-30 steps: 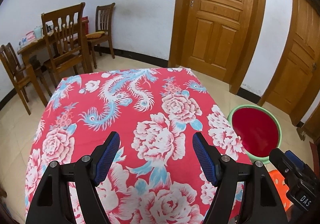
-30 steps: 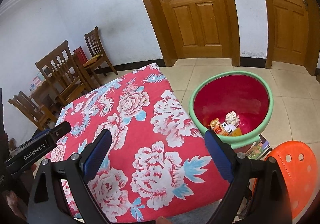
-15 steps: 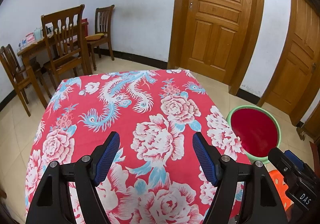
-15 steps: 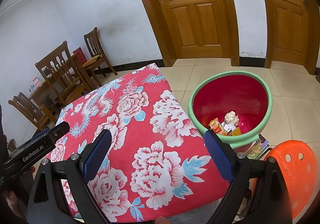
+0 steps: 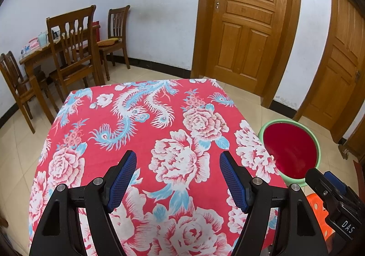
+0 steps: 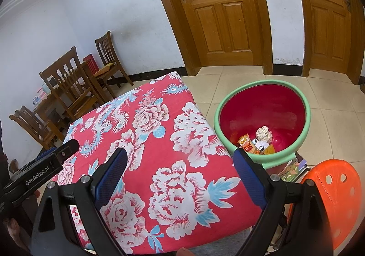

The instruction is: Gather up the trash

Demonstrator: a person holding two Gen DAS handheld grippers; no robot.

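A red basin with a green rim (image 6: 262, 119) stands on the floor at the right of the table; the left wrist view shows the same basin (image 5: 289, 148). Inside it lie a crumpled white paper ball (image 6: 264, 133), an orange snack wrapper (image 6: 247, 145) and a few other scraps. My left gripper (image 5: 178, 178) hangs open over the near part of the red flowered tablecloth (image 5: 141, 123), nothing between its blue pads. My right gripper (image 6: 180, 176) is open too, above the cloth's near right corner (image 6: 159, 132), with nothing held.
An orange plastic stool (image 6: 330, 199) stands near right, beside the basin, with some printed paper (image 6: 294, 168) on the floor under the basin's edge. Wooden chairs (image 5: 73, 50) and a side table (image 5: 36, 52) stand far left. Two wooden doors (image 5: 246, 25) close the far wall.
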